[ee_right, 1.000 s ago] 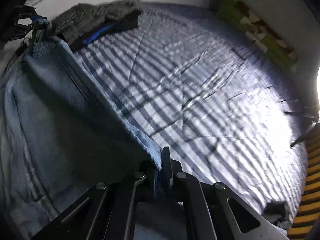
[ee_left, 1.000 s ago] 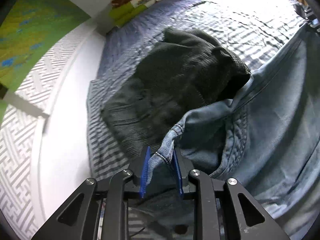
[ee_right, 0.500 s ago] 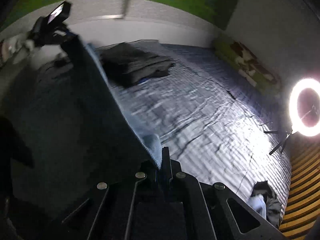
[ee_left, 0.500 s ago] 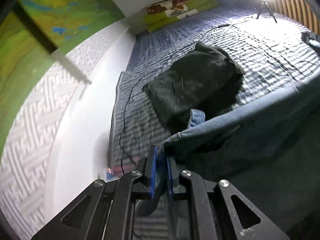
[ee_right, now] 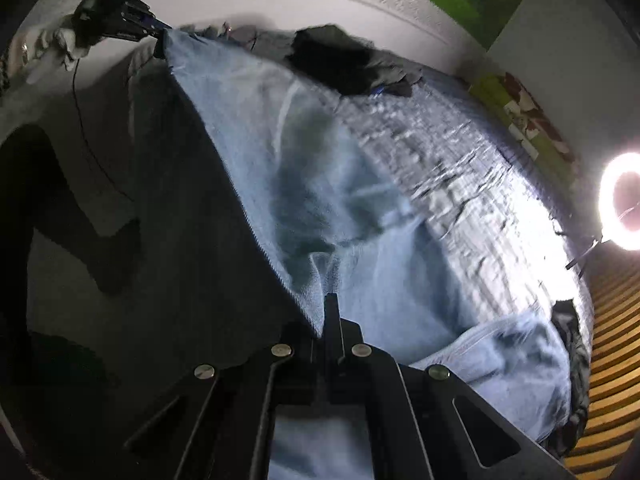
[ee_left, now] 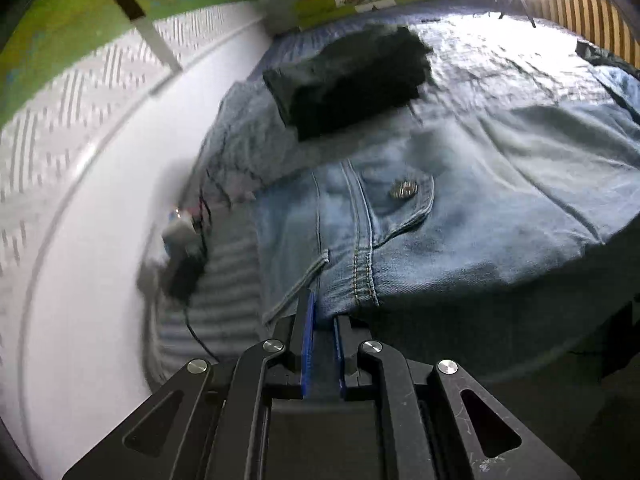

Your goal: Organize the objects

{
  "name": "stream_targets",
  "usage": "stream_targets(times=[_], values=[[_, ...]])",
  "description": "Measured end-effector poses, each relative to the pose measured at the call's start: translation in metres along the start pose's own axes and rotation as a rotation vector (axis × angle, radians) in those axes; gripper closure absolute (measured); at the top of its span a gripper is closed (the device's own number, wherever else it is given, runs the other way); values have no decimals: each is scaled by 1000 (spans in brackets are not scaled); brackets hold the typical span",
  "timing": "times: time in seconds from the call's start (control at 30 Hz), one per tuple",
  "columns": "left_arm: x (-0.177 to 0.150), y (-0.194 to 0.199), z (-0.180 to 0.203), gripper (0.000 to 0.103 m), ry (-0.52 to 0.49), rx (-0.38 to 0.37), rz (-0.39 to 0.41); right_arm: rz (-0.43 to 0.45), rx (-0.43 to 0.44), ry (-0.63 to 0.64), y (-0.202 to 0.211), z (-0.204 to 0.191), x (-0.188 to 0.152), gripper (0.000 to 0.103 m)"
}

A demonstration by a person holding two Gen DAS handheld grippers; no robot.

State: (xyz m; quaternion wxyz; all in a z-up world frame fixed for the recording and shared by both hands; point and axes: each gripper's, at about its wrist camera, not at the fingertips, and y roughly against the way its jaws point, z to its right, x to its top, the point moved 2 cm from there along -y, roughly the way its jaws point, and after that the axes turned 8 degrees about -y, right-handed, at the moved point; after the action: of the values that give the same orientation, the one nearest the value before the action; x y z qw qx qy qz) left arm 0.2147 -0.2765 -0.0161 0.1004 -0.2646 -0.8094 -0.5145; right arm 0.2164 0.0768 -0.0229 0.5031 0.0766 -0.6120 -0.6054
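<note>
— Two tongs, one pair of jeans (ee_left: 460,208): how do they stand?

— Both clamp the denim. At the bottom centre of the left wrist view, the left tongs (ee_left: 322,316) pinch the waistband edge just beside a belt loop and the double-stitched seam. The right tongs (ee_right: 326,320), bottom centre of their own view, are clenched on another edge of the jeans (ee_right: 320,184).

— Where do the jeans lie?

— Spread between the two tongs, over the striped bed (ee_left: 500,64). In the left view they fill the middle and right of the frame, with a metal button (ee_left: 404,189) showing on the pale blue cloth.

— Can you see one tool from the other?

— Yes. In the right view the left tongs (ee_right: 160,34) sit in the upper left, gripping the far corner of the denim.

— Anything else on the bed?

— A dark folded garment (ee_left: 352,84) in the upper middle, touching the jeans' far edge. A ring light (ee_right: 622,200) glows at the right edge, and a black cable (ee_left: 196,328) runs along the bed's left side.
</note>
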Motion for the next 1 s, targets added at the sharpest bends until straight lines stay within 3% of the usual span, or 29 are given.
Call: stream_targets(times=[0.1,0.23,0.37,0.43,0.53,0.67,0.73,0.9,1.0], values=[[-22,-8,13,93,-16,-20,-42,-26,-34,24,-13,-9,-14,101],[-27,-25,27,87,-13,-25,-88,-75,-80,88,-27,-25,-27,100],[-29,-11,23,82,-33,-12,-101,-98,-45,47,-22,-26,-35,94],[-28,6,17,74,-18,2,-91,-99,6,-6,-11,-16,-36,92],[-16,31,10,64,16,1,-35,-65,74,-126,17,6,-41,83],[24,63,29,39,12,-59,72,2,47,-339,56,57,-57,79],[49,74,54,29,-14,-98,118,13,2,-448,69,84,-73,78],[115,87,136,22,-125,-272,202,2,-93,-801,91,182,-138,77],[157,95,196,19,-186,-376,245,2,-124,-937,100,229,-164,76]])
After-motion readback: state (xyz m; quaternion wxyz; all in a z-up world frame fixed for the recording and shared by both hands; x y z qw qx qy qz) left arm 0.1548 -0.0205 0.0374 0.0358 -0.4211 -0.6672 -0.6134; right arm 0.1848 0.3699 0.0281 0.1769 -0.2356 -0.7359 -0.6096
